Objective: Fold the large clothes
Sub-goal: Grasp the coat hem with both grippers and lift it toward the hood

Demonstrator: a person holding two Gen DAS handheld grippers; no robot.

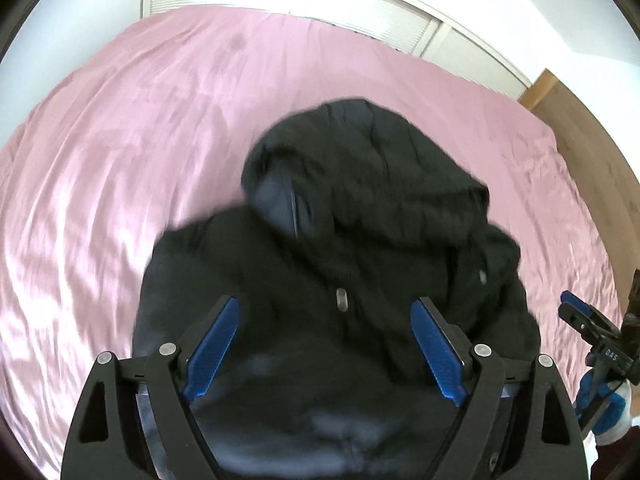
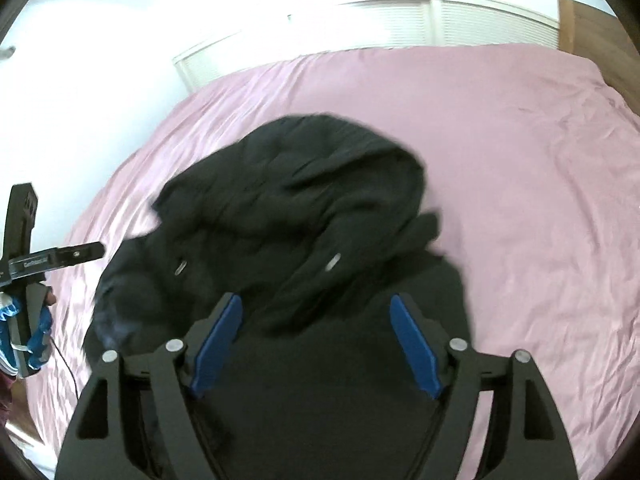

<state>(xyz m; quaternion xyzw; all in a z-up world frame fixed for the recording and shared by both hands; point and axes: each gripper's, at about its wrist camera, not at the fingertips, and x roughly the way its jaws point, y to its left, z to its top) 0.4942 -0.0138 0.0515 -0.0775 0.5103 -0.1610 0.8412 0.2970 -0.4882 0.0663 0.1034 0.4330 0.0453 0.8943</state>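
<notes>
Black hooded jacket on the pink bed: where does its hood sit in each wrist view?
Left wrist view: the black hooded jacket's hood sits centre, slightly right, above the open left tool.
Right wrist view: the hood sits centre, above the open right tool.
Shared landmark: the white louvred closet doors behind the pink bedsheet.

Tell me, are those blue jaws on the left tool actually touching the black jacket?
Cannot tell. In the left wrist view the left gripper stands wide open over the black jacket, nothing pinched between its jaws, but the blur hides whether the tips brush the cloth.
</notes>
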